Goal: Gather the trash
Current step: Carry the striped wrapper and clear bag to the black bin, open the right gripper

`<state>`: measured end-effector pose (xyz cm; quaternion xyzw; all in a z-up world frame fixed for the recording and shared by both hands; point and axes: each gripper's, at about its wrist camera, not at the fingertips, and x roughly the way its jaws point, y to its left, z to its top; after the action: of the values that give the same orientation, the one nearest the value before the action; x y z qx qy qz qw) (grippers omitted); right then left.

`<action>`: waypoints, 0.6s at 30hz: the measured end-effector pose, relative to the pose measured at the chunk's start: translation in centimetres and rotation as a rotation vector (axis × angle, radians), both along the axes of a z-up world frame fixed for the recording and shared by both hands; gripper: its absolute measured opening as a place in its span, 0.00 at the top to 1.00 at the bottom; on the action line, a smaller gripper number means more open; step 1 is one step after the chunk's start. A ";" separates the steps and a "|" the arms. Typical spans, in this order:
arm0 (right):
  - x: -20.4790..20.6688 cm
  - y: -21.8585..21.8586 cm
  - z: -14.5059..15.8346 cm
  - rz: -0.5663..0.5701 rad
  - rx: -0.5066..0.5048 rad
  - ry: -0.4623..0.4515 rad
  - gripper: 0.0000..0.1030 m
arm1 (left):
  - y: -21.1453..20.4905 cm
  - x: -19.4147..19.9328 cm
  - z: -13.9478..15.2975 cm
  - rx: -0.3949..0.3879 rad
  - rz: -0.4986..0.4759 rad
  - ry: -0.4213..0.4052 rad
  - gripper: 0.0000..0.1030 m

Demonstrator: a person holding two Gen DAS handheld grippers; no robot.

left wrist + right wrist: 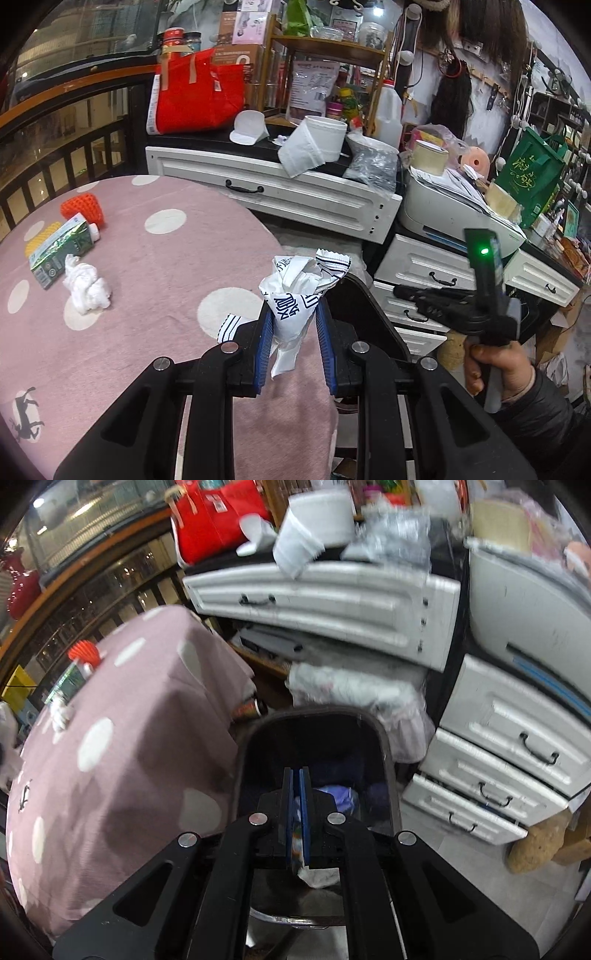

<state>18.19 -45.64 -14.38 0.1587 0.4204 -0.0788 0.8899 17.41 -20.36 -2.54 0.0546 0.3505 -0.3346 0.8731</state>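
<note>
My left gripper [294,310] is shut on a crumpled white wrapper [301,284] with dark blue print, held over the right edge of the pink dotted table [166,258]. On the table's left lie a green carton [61,251], a crumpled white tissue [86,288], a red foam net [82,209] and a yellow one [40,238]. My right gripper [296,773] is shut on a thin colourful wrapper scrap [317,877] whose white end hangs below the pads. It hovers above the open black bin [255,734], which holds a few pieces of trash. In the left wrist view a hand [491,365] holds the right gripper [399,291] at the right.
White drawer units [491,746] stand right of the bin, and a cluttered counter [303,192] with a paper roll, a red bag [195,92] and a printer is behind. A pale fabric bundle [354,690] lies behind the bin. A dark railing [55,147] runs along the left.
</note>
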 end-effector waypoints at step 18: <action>0.1 -1.3 -7.2 -0.073 0.083 0.125 0.21 | -4.0 -1.2 -1.4 0.005 -0.092 0.058 0.77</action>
<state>18.30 -46.97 -21.62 0.2057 0.4721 -0.1035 0.8509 16.19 -24.33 -3.96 0.0633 0.3734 -0.3750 0.8461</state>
